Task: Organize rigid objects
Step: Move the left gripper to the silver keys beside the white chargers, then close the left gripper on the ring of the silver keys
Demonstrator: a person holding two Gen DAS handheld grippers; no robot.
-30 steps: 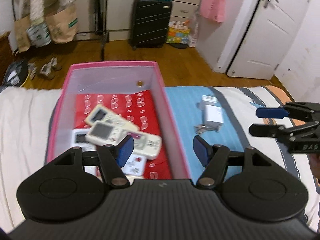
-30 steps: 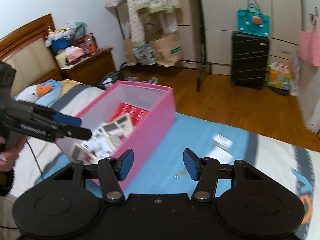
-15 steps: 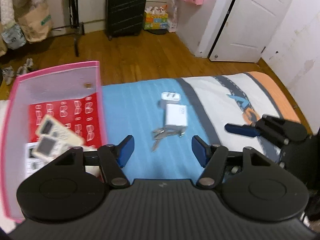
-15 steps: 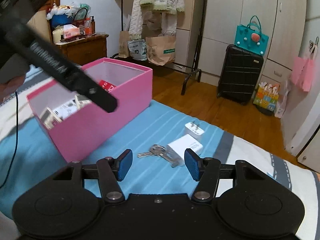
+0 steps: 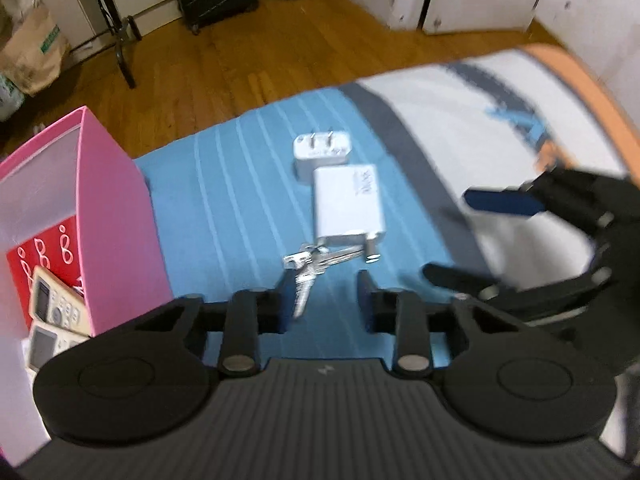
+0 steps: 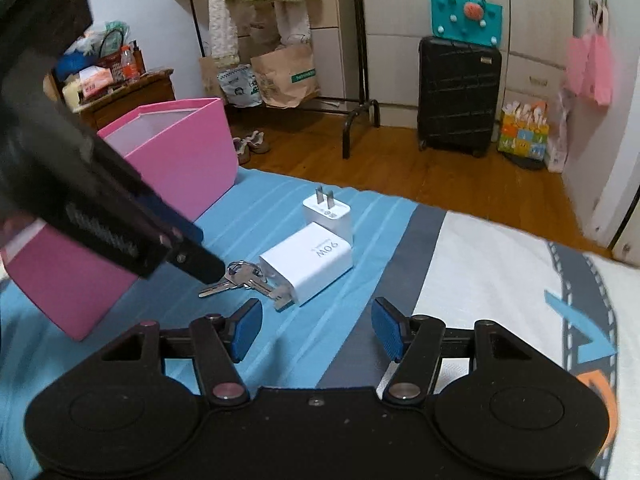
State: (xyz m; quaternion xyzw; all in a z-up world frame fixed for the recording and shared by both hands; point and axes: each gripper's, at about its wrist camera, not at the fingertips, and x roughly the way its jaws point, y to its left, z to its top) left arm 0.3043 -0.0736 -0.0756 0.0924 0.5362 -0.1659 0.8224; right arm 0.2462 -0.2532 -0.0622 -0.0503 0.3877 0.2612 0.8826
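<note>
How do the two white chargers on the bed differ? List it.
The small charger stands behind with its two prongs pointing up; the large charger lies on its side, prongs toward the keys. The large charger is longer and bulkier than the small charger. The large charger shows "90W" print; the small charger's marking is too small to read. Both are white blocks on the blue bedcover.

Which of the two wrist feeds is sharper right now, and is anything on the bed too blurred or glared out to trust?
Left wrist view: motion-smeared, worst at the right gripper and bed edge; the keys are soft. Right wrist view: sharper, the large charger and its label readable, the small charger crisp; only the close left gripper is blurred. No glare; fisheye bends the edges.
</note>
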